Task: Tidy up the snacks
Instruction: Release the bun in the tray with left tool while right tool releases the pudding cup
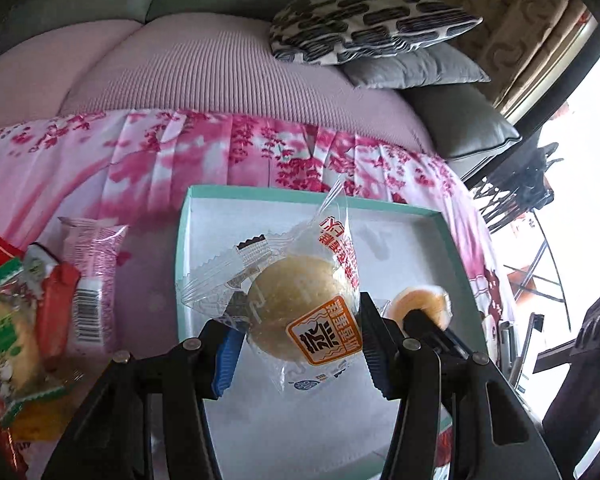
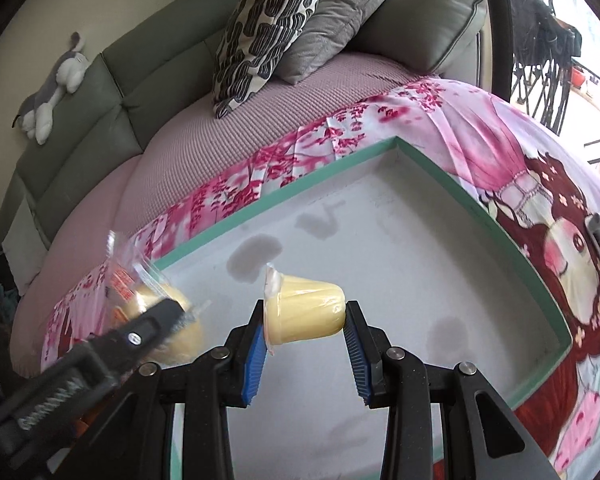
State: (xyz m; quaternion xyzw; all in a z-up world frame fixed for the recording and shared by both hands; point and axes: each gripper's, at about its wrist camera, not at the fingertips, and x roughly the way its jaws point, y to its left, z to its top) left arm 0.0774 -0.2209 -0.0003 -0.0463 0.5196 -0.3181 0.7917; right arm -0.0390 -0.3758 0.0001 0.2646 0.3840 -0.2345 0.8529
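Note:
My left gripper [image 1: 300, 320] is shut on a round yellow bun in a clear wrapper with an orange label [image 1: 300, 308] and holds it over the teal-rimmed white box [image 1: 260, 193]. My right gripper [image 2: 305, 320] is shut on a small yellow pudding cup [image 2: 304, 312], held sideways above the same box [image 2: 440, 168]. The right gripper's finger and the cup [image 1: 420, 304] show at the right in the left wrist view. The left gripper with its bun [image 2: 160, 316] shows at the lower left in the right wrist view.
Several loose snack packets lie left of the box: a pink packet with a barcode [image 1: 92, 280], a red one [image 1: 56, 312] and a green-edged cake packet [image 1: 8, 340]. A pink floral sheet [image 1: 140, 168] covers the surface. Cushions [image 2: 268, 28] and a sofa stand behind.

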